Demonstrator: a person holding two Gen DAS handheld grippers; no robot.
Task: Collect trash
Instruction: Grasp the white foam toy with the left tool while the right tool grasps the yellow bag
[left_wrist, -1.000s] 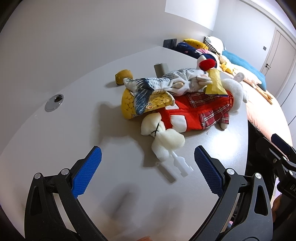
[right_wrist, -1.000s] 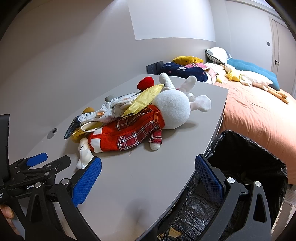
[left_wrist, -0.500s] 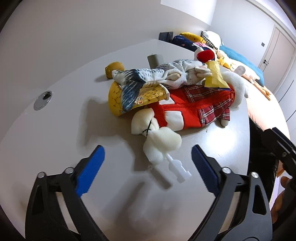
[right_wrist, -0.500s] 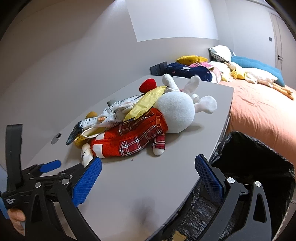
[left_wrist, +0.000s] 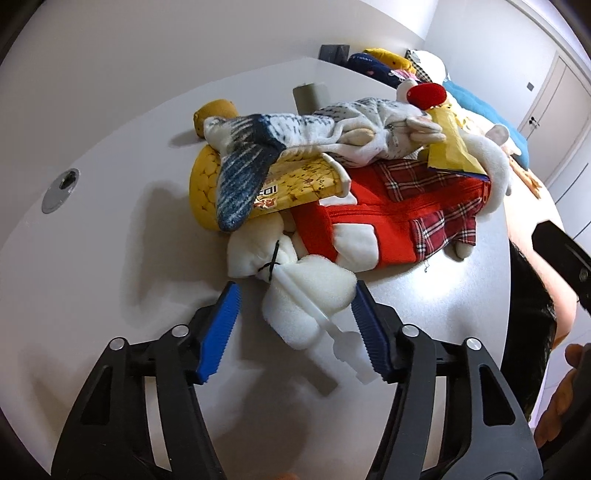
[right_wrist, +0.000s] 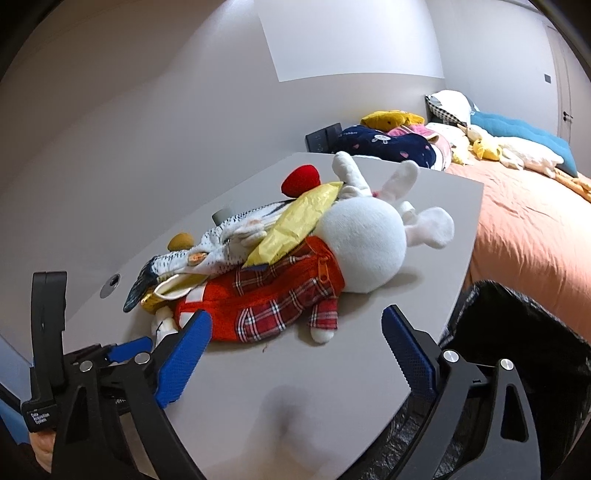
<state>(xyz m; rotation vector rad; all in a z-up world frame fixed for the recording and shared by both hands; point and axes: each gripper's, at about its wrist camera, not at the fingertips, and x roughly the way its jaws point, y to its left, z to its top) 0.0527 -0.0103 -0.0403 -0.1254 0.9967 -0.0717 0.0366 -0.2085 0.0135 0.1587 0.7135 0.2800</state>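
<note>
Since a second ago the left hand-held gripper (left_wrist: 295, 328) has pushed forward to the near end of the toy pile and narrowed its jaws; they now flank a white foam lump (left_wrist: 306, 295) and the translucent white plastic syringe-like piece (left_wrist: 321, 321) lying across it. The right blue pad (left_wrist: 365, 332) touches or nearly touches the foam, while the left pad (left_wrist: 218, 332) stands apart from it — so the jaws are partly open and hold nothing firmly yet.

Foam and plastic piece lie on the grey bench (left_wrist: 92, 258), at the feet of the white plush rabbit in a red tartan jacket (left_wrist: 406, 225). Behind the rabbit's legs a yellow corn-printed snack packet (left_wrist: 295, 181) sits under a grey-and-blue plush fish (left_wrist: 295, 129). A crumpled yellow wrapper (left_wrist: 447, 140) rests on the rabbit's chest, with a red plush ball (left_wrist: 428, 94) just beyond. Farther back than the fish stand a small grey cylinder (left_wrist: 310, 96) and a brown rounded lump (left_wrist: 216, 110).

The right hand-held gripper (right_wrist: 295, 354) hovers over the bench edge near the rabbit's side, jaws wide open and empty. Right of the rabbit — below the bench edge — gapes a black plastic trash bag (right_wrist: 517, 332), and an orange-covered bed (right_wrist: 524, 221) lies behind it.
</note>
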